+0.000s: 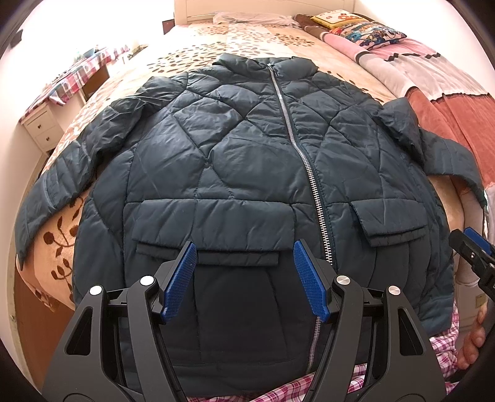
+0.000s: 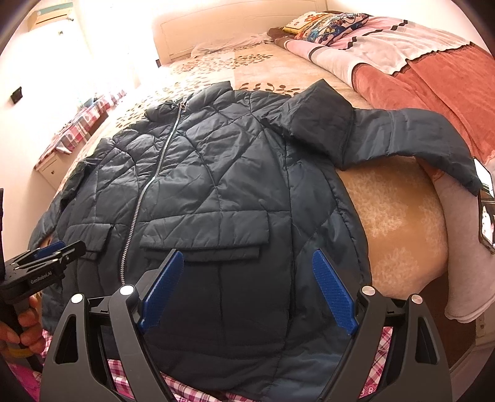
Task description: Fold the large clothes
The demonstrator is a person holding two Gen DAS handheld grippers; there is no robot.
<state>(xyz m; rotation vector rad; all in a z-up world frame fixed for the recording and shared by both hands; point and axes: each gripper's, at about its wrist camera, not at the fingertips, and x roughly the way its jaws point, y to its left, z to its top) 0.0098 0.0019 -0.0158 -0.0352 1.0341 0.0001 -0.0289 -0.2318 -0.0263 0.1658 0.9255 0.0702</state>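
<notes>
A dark teal quilted puffer jacket (image 1: 241, 160) w/ a silver front zip (image 1: 297, 145) lies face-up, zipped shut, spread flat on a bed w/ a beige leaf-print cover (image 1: 198, 40). Collar points twd the headboard, hem hangs at the near edge, over pink plaid fabric (image 1: 365, 380). Both sleeves are spread out to the sides; the one on the right in the right wrist view (image 2: 402, 136) reaches over a rust-red blanket (image 2: 439, 86), cuff ending just beside a phone (image 2: 487, 213) on a grey cloth. Two flap pockets (image 1: 213, 222) sit either side of the zip.

Left gripper (image 1: 244, 278): black frame, blue ribbed pads (image 1: 181, 278), jaws wide apart, nothing btwn them, gripping nothing. It hovers above the lower front of the jacket, pointing steeply down, near the flap pocket left of the zip. Touching the fabric or not: can't tell.

Right gripper (image 2: 247, 287): same build, jaws spread even wider, empty too. It hangs over the lower front on the other side of the zip, below that side's flap pocket (image 2: 204, 232).

Each gripper shows at the edge of the other's view, w/ a hand (image 2: 21, 327) on the left one's handle.

Bkgd: white bedside cabinet (image 1: 40, 126) under a plaid cloth, patterned pillows (image 1: 362, 27) by the headboard.
</notes>
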